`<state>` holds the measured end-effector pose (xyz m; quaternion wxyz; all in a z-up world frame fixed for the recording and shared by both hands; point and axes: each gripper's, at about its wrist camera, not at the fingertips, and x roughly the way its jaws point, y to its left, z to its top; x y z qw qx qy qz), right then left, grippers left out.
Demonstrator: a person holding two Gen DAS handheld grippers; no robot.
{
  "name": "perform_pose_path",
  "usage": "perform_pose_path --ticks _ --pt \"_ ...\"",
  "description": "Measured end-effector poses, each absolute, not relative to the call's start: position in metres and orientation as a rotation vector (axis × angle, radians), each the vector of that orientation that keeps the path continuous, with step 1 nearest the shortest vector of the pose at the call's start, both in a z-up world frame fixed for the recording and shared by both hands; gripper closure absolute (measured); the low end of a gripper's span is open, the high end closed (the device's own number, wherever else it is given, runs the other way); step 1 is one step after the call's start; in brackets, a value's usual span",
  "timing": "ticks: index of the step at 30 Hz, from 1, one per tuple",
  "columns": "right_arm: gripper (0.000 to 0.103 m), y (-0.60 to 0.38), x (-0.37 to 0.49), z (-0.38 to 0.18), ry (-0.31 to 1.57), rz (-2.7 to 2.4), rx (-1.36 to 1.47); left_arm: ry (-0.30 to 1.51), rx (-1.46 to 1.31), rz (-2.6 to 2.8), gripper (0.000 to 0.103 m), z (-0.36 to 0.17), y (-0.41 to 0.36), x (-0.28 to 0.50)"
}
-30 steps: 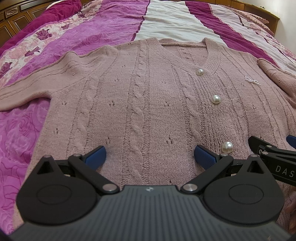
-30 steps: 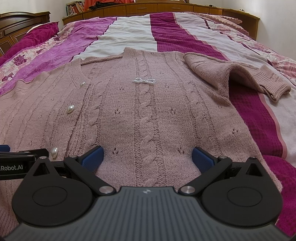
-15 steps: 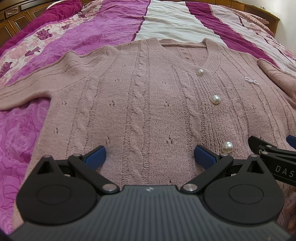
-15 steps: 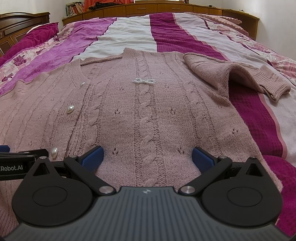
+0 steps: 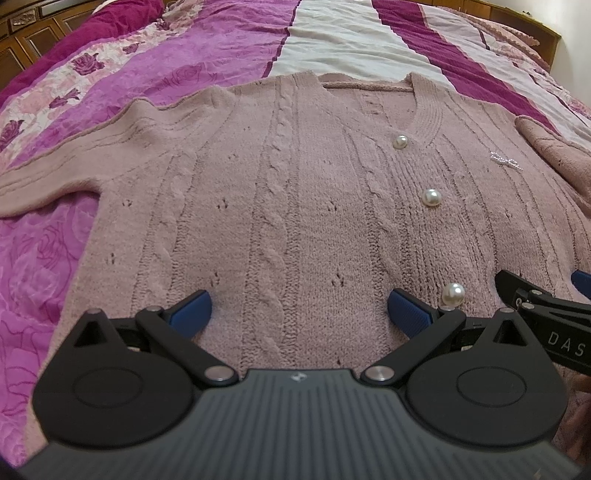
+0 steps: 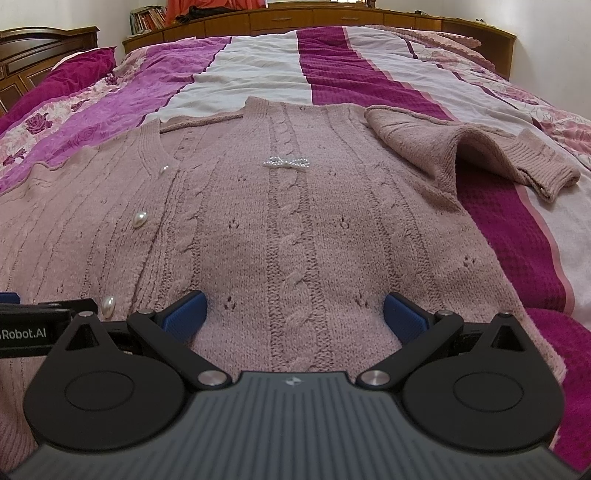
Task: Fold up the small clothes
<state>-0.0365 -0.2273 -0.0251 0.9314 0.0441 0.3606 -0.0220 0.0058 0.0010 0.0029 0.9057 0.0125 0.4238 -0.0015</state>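
A dusty-pink cable-knit cardigan (image 5: pixel 295 192) with pearl buttons (image 5: pixel 431 196) lies spread flat, front up, on the bed. It also fills the right wrist view (image 6: pixel 288 229), with a small beaded bow (image 6: pixel 286 162) on its chest. Its right sleeve (image 6: pixel 480 155) is bunched on the bedspread; its left sleeve (image 5: pixel 48 177) stretches out left. My left gripper (image 5: pixel 299 306) is open over the hem, left of the button band. My right gripper (image 6: pixel 293 314) is open over the hem on the other side. Each gripper shows at the edge of the other's view.
The bed is covered by a striped bedspread (image 6: pixel 332 66) in magenta, purple and white with rose print. A wooden headboard and cabinets (image 6: pixel 332 14) run along the far side, a dark wooden one (image 6: pixel 37 48) at the left.
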Motion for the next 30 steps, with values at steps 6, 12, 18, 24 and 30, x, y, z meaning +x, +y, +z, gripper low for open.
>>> perform_pose_path --ticks 6,12,18,24,30 --pt "0.000 -0.229 -0.036 -0.025 0.742 -0.042 0.093 0.878 0.033 -0.005 0.000 0.003 0.001 0.009" --pt "0.000 -0.239 -0.032 -0.016 0.771 0.002 0.152 0.901 0.030 -0.010 0.000 0.006 0.001 0.011" --pt "0.000 -0.254 -0.032 0.007 0.749 0.085 0.202 0.903 0.004 -0.018 0.000 0.014 0.004 0.009" --pt "0.000 -0.280 -0.031 0.039 0.693 0.125 0.236 0.887 0.006 -0.016 0.000 0.020 0.001 0.008" --pt "0.000 -0.323 -0.026 0.057 0.644 0.068 0.269 0.904 0.007 -0.007 0.000 0.014 0.000 0.011"
